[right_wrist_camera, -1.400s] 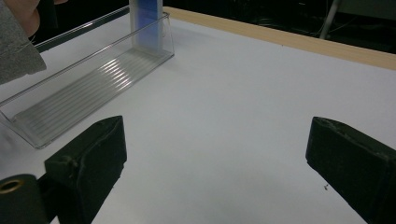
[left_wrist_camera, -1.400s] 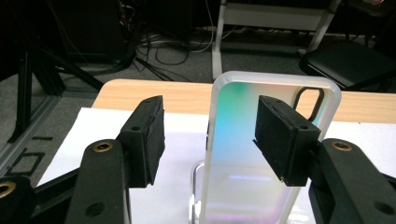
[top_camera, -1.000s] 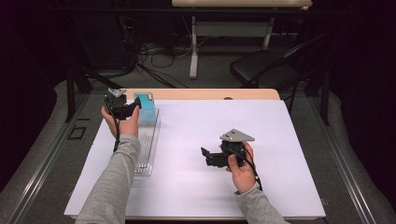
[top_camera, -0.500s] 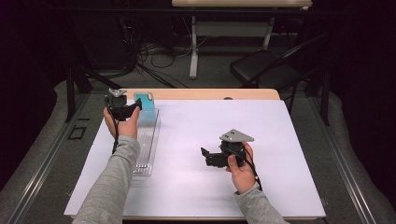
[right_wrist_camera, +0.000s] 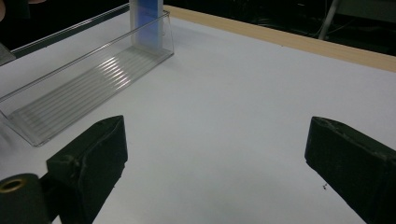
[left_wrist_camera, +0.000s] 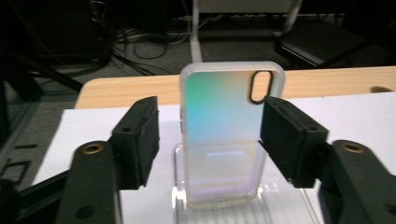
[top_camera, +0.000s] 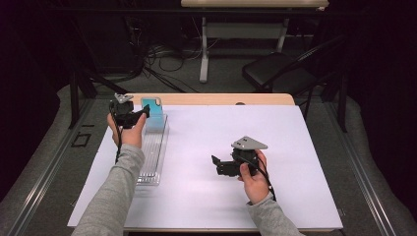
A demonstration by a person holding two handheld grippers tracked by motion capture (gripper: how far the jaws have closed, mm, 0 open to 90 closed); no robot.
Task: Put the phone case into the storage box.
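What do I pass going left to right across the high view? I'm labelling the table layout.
Left gripper → phone case standing at the far end of the clear tray → bare white sheet → right gripper.

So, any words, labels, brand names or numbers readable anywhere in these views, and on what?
None can be read.
Phone case: iridescent back with a camera cut-out, no print visible.
Clear slotted rack: ribs, no label.
White table sheet: blank.
Left claw and right claw: plain black pads, no markings.
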